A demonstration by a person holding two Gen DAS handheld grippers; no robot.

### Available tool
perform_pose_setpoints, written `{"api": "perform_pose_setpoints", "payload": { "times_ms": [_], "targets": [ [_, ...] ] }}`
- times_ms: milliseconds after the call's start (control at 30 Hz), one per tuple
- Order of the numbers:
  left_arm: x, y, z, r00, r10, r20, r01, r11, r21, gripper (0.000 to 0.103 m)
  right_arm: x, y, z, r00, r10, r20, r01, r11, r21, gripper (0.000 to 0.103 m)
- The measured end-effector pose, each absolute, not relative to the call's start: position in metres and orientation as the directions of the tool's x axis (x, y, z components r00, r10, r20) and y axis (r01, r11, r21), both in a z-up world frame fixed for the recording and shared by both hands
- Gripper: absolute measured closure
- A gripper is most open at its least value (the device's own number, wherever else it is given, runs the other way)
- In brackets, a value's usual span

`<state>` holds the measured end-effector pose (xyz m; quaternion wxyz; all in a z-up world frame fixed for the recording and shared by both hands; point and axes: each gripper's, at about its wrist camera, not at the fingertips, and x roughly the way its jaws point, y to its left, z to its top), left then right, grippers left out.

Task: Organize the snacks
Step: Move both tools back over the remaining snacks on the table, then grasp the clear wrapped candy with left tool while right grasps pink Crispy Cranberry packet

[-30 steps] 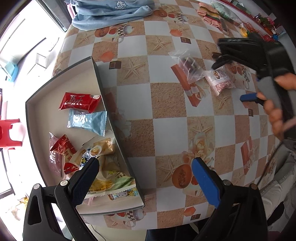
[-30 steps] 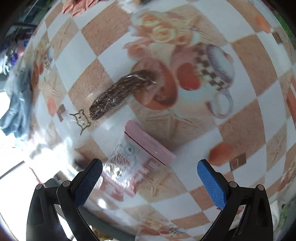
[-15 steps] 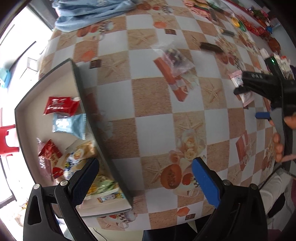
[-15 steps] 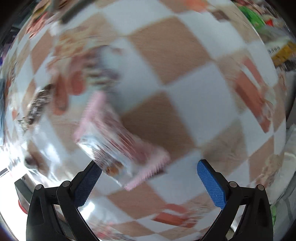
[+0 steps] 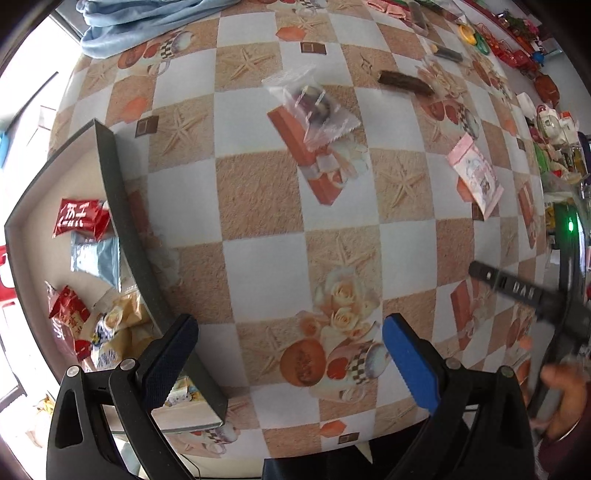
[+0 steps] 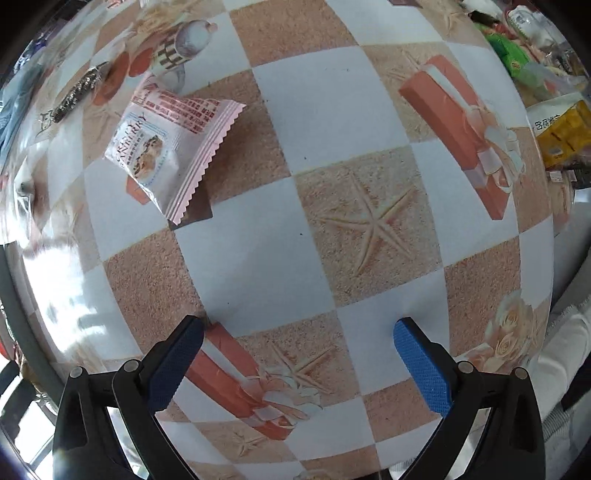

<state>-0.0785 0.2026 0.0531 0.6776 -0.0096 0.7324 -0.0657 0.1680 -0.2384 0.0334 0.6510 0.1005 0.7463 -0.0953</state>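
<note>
- The left gripper (image 5: 290,354) has its blue-padded fingers wide apart with nothing between them; it hangs over the near edge of the table (image 5: 258,266), which wears a checked cloth printed with starfish and roses.
- The right gripper (image 6: 297,360) is likewise spread wide and empty, above a white square and a printed gift box on the same cloth. In the left wrist view it shows as a blurred black bar at 3 o'clock (image 5: 517,291), with the person's hand (image 5: 565,398) on its handle at about 4 o'clock.
- From the right gripper, the pink snack packet (image 6: 173,144) lies flat on the cloth at 11 o'clock, well apart from the fingers, its zigzag sealed edge turned toward 5 o'clock. The left wrist view has it at 2 o'clock (image 5: 476,175).
- Beyond it, toward 10 o'clock, a dark brown wrapped bar (image 6: 75,94) lies alone on the cloth; in the left wrist view it sits at 1 o'clock (image 5: 404,83).
- From the left gripper, a clear packet with dark contents (image 5: 314,107) lies at 12 o'clock, well apart.
- At 9 o'clock stands the grey tray (image 5: 125,229), its near wall just beside the left finger. Inside lie a red packet (image 5: 81,218), a pale blue packet (image 5: 96,258), another red one (image 5: 68,317) and yellowish packets (image 5: 118,325) heaped toward the near end.
- A light blue cloth (image 5: 147,18) is bunched at the far edge, at 11 o'clock.
</note>
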Motion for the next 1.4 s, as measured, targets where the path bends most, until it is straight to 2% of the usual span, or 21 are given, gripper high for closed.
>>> {"api": "perform_pose_setpoints", "payload": {
  "times_ms": [233,333,567,667,867,967,1033,1267,1400],
  "targets": [
    [-0.022,0.202,0.058,-0.021,-0.133,-0.991,-0.057,0.990,-0.132,0.002,0.112,-0.229,0.039,-0.102,0.017,-0.995,0.276,0.961,-0.012,0.000],
    [0.006,0.203,0.052,-0.017,-0.154,-0.988,-0.119,0.981,-0.151,0.002,0.131,-0.246,0.051,-0.107,0.018,-0.994,0.274,0.962,-0.012,0.000],
    [0.056,0.201,0.044,0.000,-0.115,-0.993,-0.194,0.975,-0.113,0.002,0.136,-0.247,0.047,-0.117,0.021,-0.993,0.269,0.963,-0.011,0.000],
    [0.065,0.203,0.042,-0.005,-0.094,-0.996,-0.184,0.979,-0.092,0.002,0.158,-0.243,0.033,-0.227,0.035,-0.973,0.176,0.984,-0.005,0.000],
    [0.071,0.203,0.025,-0.031,-0.069,-0.997,-0.155,0.986,-0.063,0.002,0.205,-0.209,0.072,-0.066,-0.031,-0.997,-0.077,0.997,-0.025,0.000],
    [0.076,0.202,0.019,-0.015,-0.021,-1.000,-0.120,0.993,-0.019,0.002,0.236,-0.197,0.077,-0.028,-0.049,-0.998,-0.123,0.991,-0.046,0.000],
    [0.089,0.199,0.016,-0.002,0.006,-1.000,-0.102,0.995,0.006,0.002,0.255,-0.197,0.075,-0.023,-0.048,-0.999,-0.101,0.994,-0.045,0.000],
    [0.125,0.180,0.006,0.032,0.034,-0.999,-0.025,0.999,0.034,0.002,0.280,-0.235,0.051,-0.092,0.020,-0.996,0.190,0.982,0.002,0.000],
    [0.119,0.165,-0.001,0.031,0.000,-1.000,0.065,0.998,0.002,0.002,0.264,-0.248,0.038,-0.128,0.031,-0.991,0.241,0.970,-0.001,0.000]
  ]
}}
